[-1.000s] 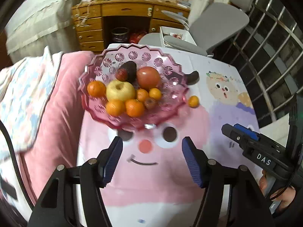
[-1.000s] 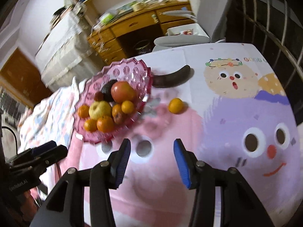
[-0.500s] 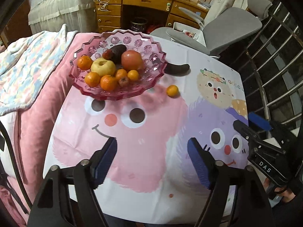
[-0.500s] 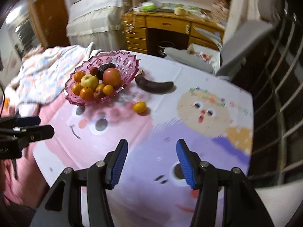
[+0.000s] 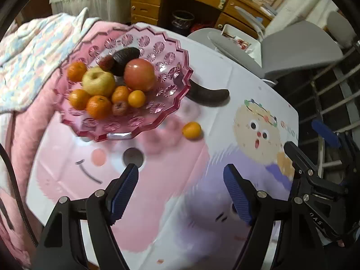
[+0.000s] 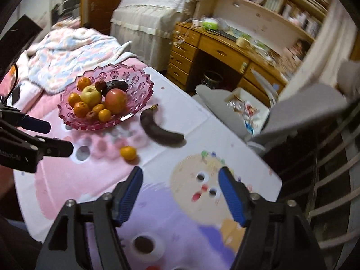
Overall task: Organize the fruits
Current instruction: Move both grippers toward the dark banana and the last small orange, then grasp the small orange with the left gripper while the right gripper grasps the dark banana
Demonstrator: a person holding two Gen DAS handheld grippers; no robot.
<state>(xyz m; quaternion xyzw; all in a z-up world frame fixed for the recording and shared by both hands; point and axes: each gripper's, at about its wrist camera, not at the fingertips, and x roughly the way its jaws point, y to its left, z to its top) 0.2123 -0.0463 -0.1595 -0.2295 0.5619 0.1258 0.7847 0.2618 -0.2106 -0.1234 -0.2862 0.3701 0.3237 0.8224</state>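
A pink glass bowl [image 5: 171, 103] [image 6: 139, 110] sits on the table's far left and holds several oranges, a yellow apple [image 5: 98, 81], a red apple [image 5: 139, 74] and a dark avocado [image 5: 124, 57]. A blackened banana [image 5: 209, 94] [image 6: 160, 129] lies just right of the bowl. A small orange [image 5: 191, 130] [image 6: 128, 153] lies loose in front of it. My left gripper [image 5: 181, 191] is open and empty above the cloth. My right gripper [image 6: 181, 193] is open and empty, nearer the banana side.
The table wears a cartoon-face cloth [image 5: 258, 135]. A pink blanket [image 5: 27, 103] lies at its left edge. A grey chair [image 5: 292, 49] stands behind the table, with a wooden desk [image 6: 216, 51] further back. Metal railings [image 6: 333, 175] run along the right.
Both grippers swung back toward the fruit after pulling away. The right gripper turned to face the banana and loose orange. The fruit has not moved.
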